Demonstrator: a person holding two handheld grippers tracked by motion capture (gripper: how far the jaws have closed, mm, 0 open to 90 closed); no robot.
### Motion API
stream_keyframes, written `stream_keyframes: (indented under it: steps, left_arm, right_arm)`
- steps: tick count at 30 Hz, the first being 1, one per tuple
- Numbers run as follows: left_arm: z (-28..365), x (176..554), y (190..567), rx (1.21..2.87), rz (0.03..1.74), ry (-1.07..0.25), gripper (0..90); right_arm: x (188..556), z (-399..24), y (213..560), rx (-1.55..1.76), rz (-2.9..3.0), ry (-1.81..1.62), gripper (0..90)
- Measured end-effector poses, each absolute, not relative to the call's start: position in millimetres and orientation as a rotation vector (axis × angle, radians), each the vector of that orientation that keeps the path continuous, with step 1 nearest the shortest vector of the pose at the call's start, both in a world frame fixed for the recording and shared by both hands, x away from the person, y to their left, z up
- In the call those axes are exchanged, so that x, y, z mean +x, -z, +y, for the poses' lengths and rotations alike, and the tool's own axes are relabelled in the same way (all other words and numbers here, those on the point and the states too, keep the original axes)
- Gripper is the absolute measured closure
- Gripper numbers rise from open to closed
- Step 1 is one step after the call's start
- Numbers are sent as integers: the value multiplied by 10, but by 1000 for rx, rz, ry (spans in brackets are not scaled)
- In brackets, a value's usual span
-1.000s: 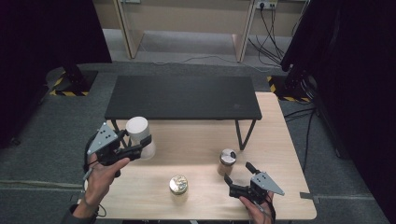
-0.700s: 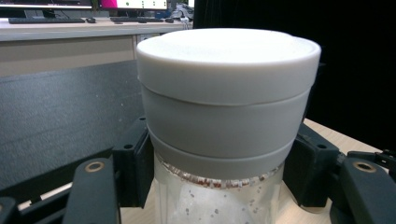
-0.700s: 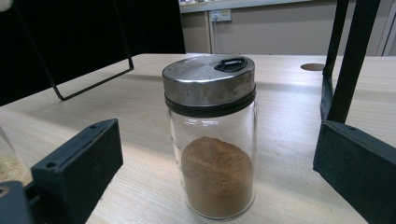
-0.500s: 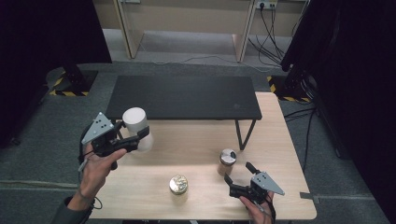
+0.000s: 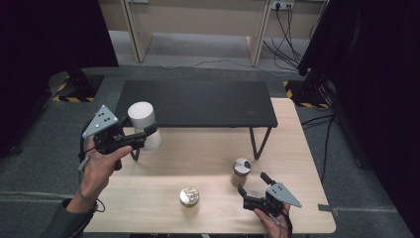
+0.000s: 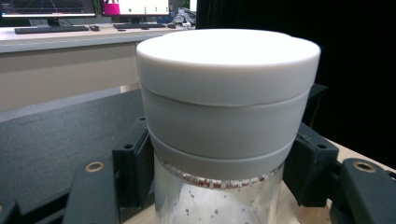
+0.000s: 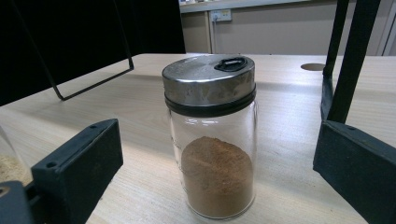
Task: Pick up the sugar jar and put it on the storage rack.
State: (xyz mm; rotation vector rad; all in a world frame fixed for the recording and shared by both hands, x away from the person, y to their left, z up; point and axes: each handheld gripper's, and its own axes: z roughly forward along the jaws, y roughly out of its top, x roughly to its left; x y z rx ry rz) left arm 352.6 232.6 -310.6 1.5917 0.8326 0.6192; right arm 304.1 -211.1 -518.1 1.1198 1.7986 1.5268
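Observation:
A jar with a wide white lid (image 5: 140,115) hangs in the air over the table's left side, my left gripper (image 5: 144,136) shut on its clear body just under the lid. In the left gripper view the white-lidded jar (image 6: 226,93) stands upright between the two black pads (image 6: 133,163), which press on both sides. My right gripper (image 5: 252,184) rests open near the front right of the wooden table (image 5: 208,148). Just ahead of it stands a small spice jar (image 5: 241,171) with a silver lid. In the right gripper view this spice jar (image 7: 212,140), holding brown powder, stands between the spread jaws, untouched.
A low black shelf on thin wire legs (image 5: 198,104) spans the table's far half. A gold-lidded jar (image 5: 188,197) stands near the front edge, in the middle. Dark curtains flank both sides, and cables lie on the floor beyond.
My left gripper has lifted the white-lidded jar off the table and carried it up and slightly left. The right gripper and the two small jars have stayed put.

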Motion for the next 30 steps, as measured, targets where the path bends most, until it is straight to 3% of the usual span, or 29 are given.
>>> stream_keyframes:
  steps: [30]
  left_arm:
    - [2238,3887,2701,1599,876,-643,352]
  right_arm:
    - [3036,-2107,5180,1117,1801,-1528,18]
